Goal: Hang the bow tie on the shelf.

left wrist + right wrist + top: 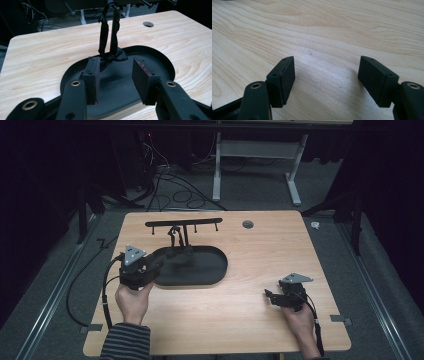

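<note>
A black oval tray (210,275) lies left of the table's middle. Behind it stands a low black rack (182,223) with pegs. A black strap (176,237) hangs from the rack, and its bunched lower end (117,55) rests on the tray's far part (165,62). My left gripper (159,262) is at the tray's left end and points over it. In the left gripper view the left gripper (116,62) is open, its pads apart just short of the bunched strap, nothing between them. My right gripper (270,296) rests low at the right front; its own view shows the right gripper (325,61) open over bare wood.
The wooden table (260,255) has a round cable hole (247,224) near its far edge. Cables trail from both grippers off the front edge. On the floor behind are loose cables (180,195) and the white legs of another desk (217,170).
</note>
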